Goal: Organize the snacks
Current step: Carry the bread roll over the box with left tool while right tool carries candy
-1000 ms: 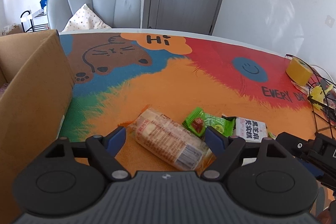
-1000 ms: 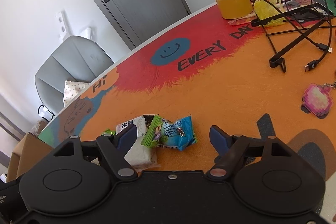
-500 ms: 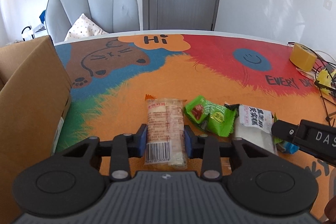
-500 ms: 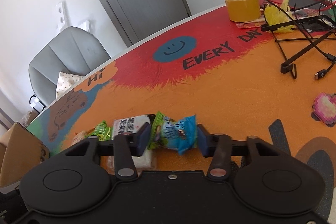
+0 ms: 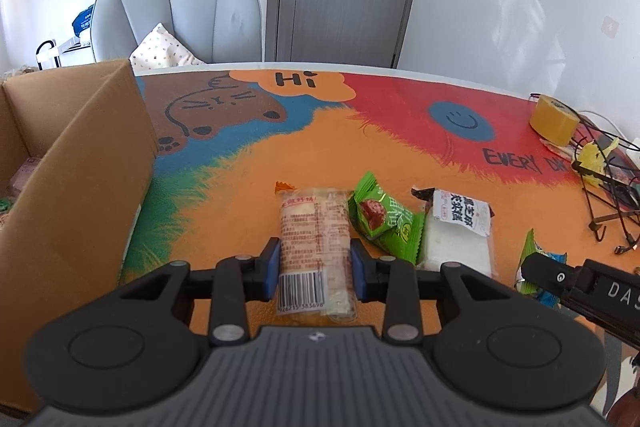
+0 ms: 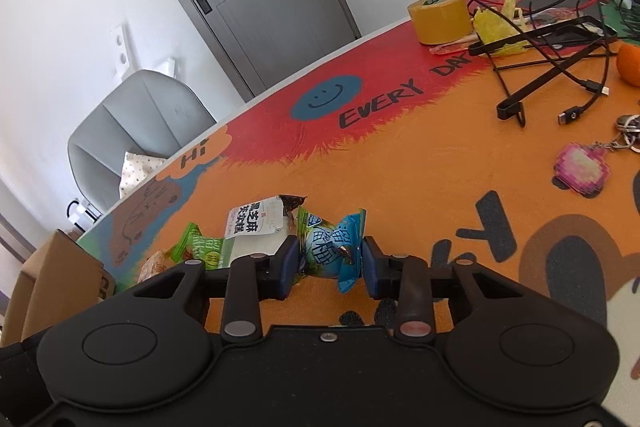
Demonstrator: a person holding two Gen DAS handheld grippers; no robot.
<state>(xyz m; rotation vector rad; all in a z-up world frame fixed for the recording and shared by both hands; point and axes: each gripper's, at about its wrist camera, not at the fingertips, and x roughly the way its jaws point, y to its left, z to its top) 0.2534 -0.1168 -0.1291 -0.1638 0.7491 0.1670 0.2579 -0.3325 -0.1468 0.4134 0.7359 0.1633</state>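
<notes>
My left gripper (image 5: pixel 314 259) is shut on a clear-wrapped pastry packet (image 5: pixel 312 223), its blue pads pressing both long sides near the barcode end. To its right on the colourful mat lie a green snack pack (image 5: pixel 380 217) and a white packet with black print (image 5: pixel 458 227). My right gripper (image 6: pixel 330 255) has its jaws closing on a blue and green candy packet (image 6: pixel 332 243), and both pads touch its sides. The right gripper's body shows at the right edge of the left wrist view. An open cardboard box (image 5: pixel 68 187) stands at the left.
A yellow tape roll (image 6: pixel 440 13), black cables and a wire stand (image 6: pixel 540 67), a pink keychain (image 6: pixel 582 169) and an orange (image 6: pixel 630 63) crowd the mat's right side. A grey chair (image 5: pixel 176 7) stands beyond the far edge of the table.
Both grippers went from wide open to closed, the left onto the pastry packet, the right onto the blue candy packet. The pastry packet turned from slanted to lengthwise between the left pads.
</notes>
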